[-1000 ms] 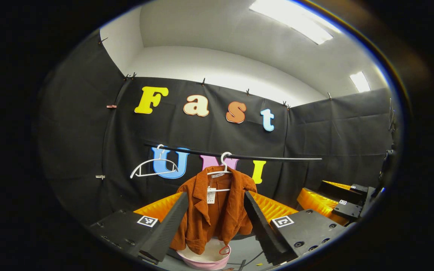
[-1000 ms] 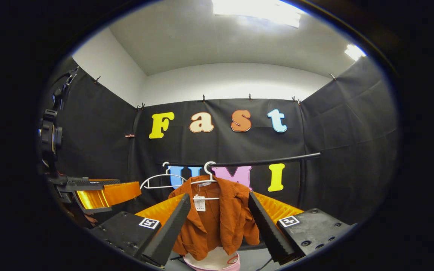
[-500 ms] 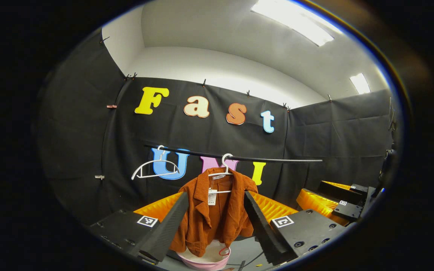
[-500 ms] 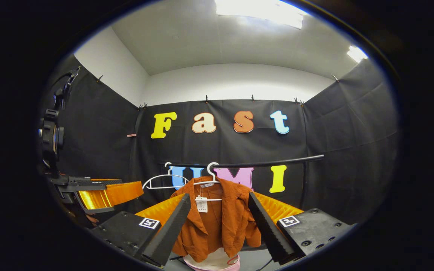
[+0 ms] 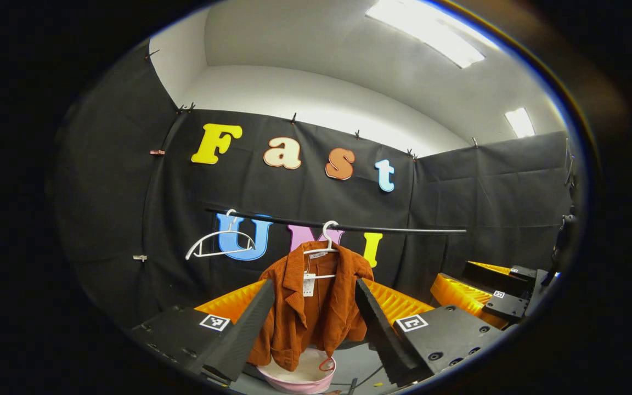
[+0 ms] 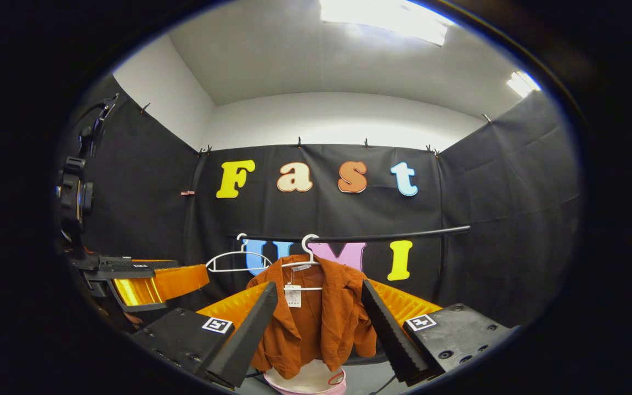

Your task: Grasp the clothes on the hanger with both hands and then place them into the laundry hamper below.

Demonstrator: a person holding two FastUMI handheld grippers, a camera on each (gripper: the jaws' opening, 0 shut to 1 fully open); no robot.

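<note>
Hanging lengthwise from the rail at lower centre of both views, the jacket (image 5: 310, 302) sits dead ahead, apart from the spread left gripper (image 5: 310, 329) and right gripper (image 6: 316, 329) — hamper (image 5: 299, 376) directly beneath.

Left tool (image 5: 313, 323) and right tool (image 6: 319, 329) held level, jaws spread wide, gripping nothing.

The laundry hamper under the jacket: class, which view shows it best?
The left gripper view: the pink laundry hamper shows its rim and inside below the orange jacket. In the right gripper view, the hamper sits lower, with less rim visible.
</note>
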